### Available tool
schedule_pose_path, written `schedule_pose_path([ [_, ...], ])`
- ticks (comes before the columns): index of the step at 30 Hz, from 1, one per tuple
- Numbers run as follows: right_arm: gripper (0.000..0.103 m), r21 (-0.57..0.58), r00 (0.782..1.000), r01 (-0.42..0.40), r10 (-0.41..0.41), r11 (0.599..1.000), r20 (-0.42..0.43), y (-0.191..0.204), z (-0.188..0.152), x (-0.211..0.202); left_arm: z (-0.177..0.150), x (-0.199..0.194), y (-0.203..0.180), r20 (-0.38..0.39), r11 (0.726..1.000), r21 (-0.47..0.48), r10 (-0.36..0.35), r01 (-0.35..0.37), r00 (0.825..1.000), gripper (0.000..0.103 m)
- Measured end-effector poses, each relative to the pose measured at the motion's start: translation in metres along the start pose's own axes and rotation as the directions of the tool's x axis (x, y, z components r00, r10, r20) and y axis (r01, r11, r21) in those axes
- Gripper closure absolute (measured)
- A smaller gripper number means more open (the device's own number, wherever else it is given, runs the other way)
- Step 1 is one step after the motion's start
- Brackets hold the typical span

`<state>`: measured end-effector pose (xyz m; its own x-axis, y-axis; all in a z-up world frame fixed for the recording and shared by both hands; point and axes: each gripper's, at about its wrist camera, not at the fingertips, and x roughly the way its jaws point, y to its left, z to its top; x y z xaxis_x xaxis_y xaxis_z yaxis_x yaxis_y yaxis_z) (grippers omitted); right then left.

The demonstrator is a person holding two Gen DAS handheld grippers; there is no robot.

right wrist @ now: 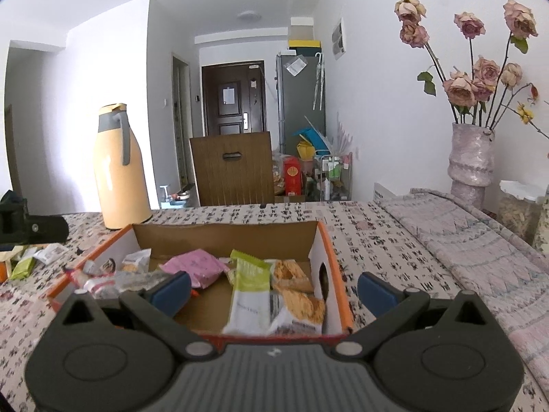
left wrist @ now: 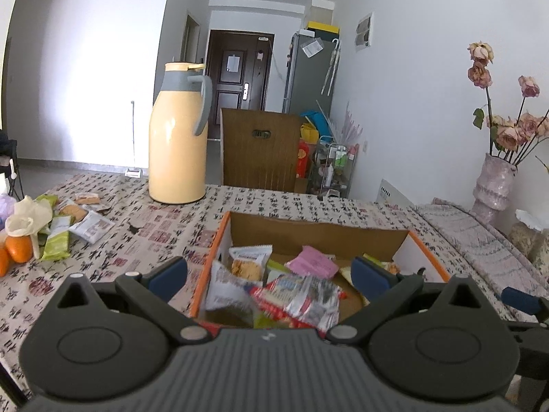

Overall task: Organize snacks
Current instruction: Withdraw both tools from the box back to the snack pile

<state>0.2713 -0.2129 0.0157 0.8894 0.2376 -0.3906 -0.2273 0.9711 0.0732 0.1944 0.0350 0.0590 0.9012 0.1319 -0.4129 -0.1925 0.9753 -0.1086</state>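
Snacks fill the box (left wrist: pixel 319 231), an open cardboard one with orange edges that sits on the table (left wrist: pixel 144 226). Inside the box lie a pink pack (right wrist: pixel 194 267), a green and white bar (right wrist: pixel 247 292), cracker packs (right wrist: pixel 298 304) and a shiny red and silver pack (left wrist: pixel 302 300), all in a loose heap.

Both claws hang just over the near edge of the box. The left claw (left wrist: pixel 271 274) is spread wide with nothing between its blue pads (left wrist: pixel 168 276). The right claw (right wrist: pixel 272 290) is spread wide too, and it grips nothing. One pad of the right claw sits over the box and the other sits past the box's right wall.

More snacks (left wrist: pixel 68 223) lie on the table well to the left of the box, next to an orange (left wrist: pixel 19 249) and a pale bag (left wrist: pixel 25 218). A tall yellow jug (left wrist: pixel 178 137) stands behind the box to the left. A chair (left wrist: pixel 259 151) stands past the far side of the table. Far to the right of the box is a vase (right wrist: pixel 471 161) of dry pink roses (right wrist: pixel 480 72).
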Motion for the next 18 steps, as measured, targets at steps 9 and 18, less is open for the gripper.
schedule_pose_path([
  [9, 0.000, 0.017, 0.998, 0.007, -0.006, 1.000, -0.066, -0.012, -0.031, -0.024, -0.028, -0.020, 0.018, -0.037, 1.000, 0.001, 0.000, 0.000, 0.999, 0.000],
  [18, 0.000, 0.029, 0.984, -0.003, 0.009, 1.000, -0.178, -0.022, -0.067, -0.033, -0.066, -0.020, 0.039, -0.117, 1.000, 0.010, 0.018, -0.017, 0.993, 0.000],
])
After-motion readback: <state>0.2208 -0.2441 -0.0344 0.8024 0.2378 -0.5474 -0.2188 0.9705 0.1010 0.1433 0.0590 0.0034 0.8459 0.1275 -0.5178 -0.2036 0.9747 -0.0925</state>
